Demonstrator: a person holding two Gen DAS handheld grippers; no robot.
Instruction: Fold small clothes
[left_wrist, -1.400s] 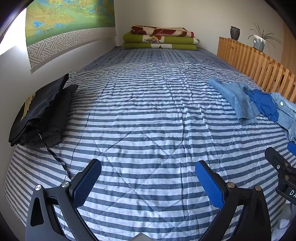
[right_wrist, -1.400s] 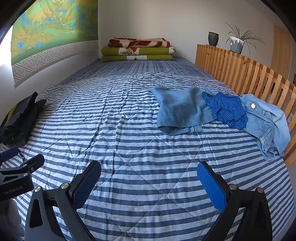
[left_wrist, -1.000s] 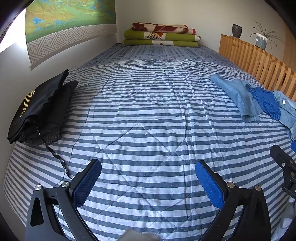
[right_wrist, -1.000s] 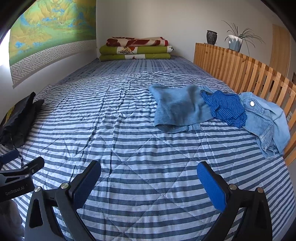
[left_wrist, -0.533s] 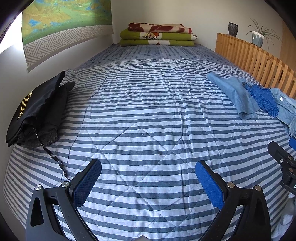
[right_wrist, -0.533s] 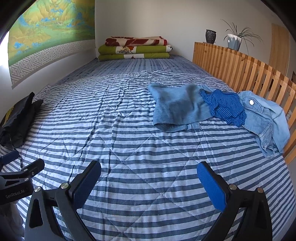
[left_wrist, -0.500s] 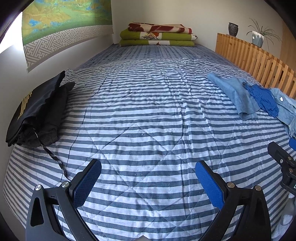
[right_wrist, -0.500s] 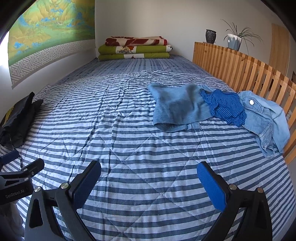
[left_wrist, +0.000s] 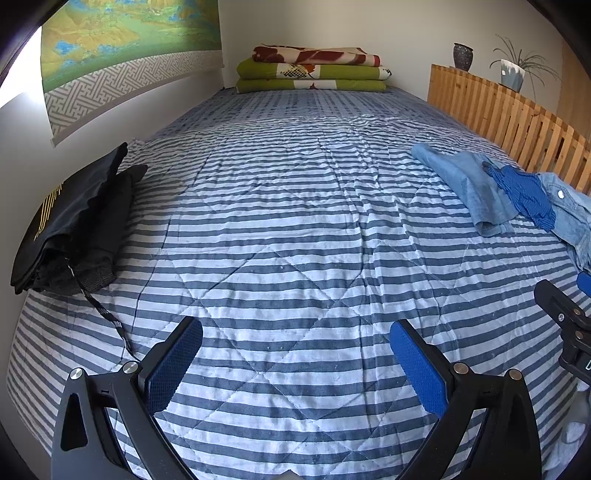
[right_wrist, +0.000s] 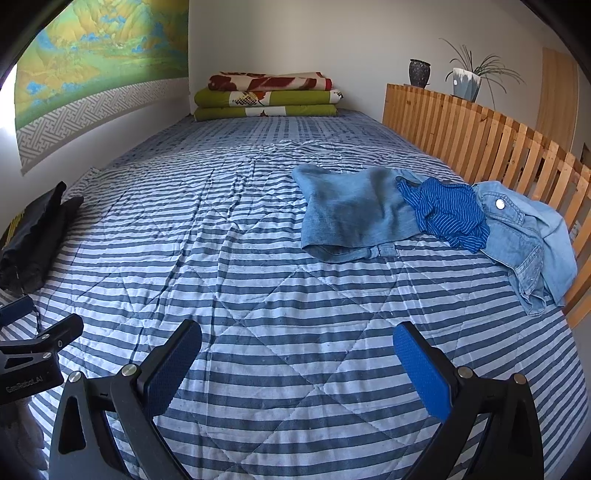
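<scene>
Left gripper (left_wrist: 295, 354) jaws spread wide, nothing held, hovering over the striped bed quilt (left_wrist: 288, 229). Right gripper (right_wrist: 297, 354) likewise wide and empty, just beside it. Clothes sit on the bed's right side near the wooden rail (right_wrist: 480, 136): light blue garment (right_wrist: 351, 210), dark blue striped one (right_wrist: 447, 214) overlapping it, denim shirt (right_wrist: 528, 240) against the rail (all unfolded). Folded black garment (left_wrist: 70, 221) at the left edge.

You can make out white lettering on the body of the left gripper (right_wrist: 27, 369) in your right wrist view; it seems to read "GenRobot.AI". The yellow print on the black garment (left_wrist: 70, 218) is unreadable.
</scene>
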